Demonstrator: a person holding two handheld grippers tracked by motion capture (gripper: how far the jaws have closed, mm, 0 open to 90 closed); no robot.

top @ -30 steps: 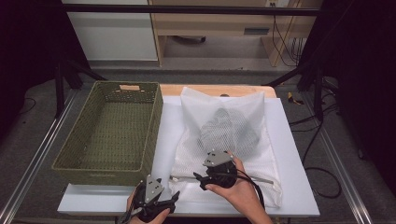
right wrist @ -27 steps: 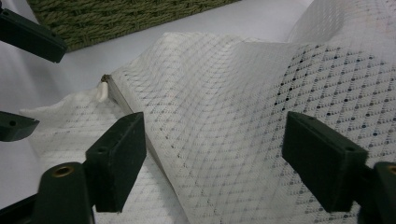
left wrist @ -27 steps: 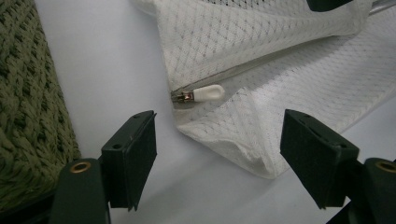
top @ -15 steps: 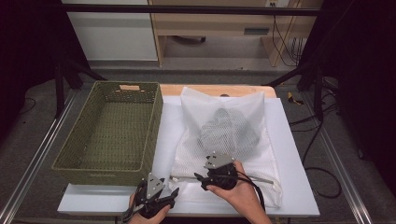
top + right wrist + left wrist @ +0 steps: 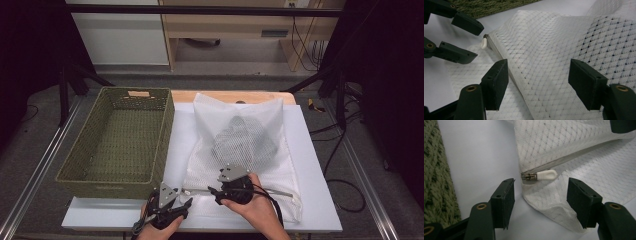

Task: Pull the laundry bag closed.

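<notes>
High view first: a white mesh laundry bag (image 5: 242,150) lies flat on the white surface (image 5: 320,210), reaching from the far edge down toward the near edge, with a dark bundle of clothing (image 5: 245,137) showing through its netting. Beside it, along the left edge of the surface, sits a green woven basket (image 5: 120,140), just next to the bag's left side. Both hands come in at the near edge. The left gripper (image 5: 175,206) hovers near the bag's near-left corner, and the right gripper (image 5: 216,190) sits on the bag's near hem, right over the grey zipper line (image 5: 272,190) that runs across it. Now the left gripper view: the fingers (image 5: 504,197) stand spread, having just been closing in, and between them, farther ahead and untouched, lies the white zipper pull (image 5: 547,174) with its metal slider at the end of the zipper, at the bag's corner. Bare white surface and the basket's weave run up the left of that view. Over to the right gripper view: its fingers (image 5: 496,82) are spread too, also just narrowing, with a raised fold of mesh and the zipper seam lying between them, the pads not pressing on it. Farther off there, the left gripper's dark fingers flank the little white pull.
</notes>
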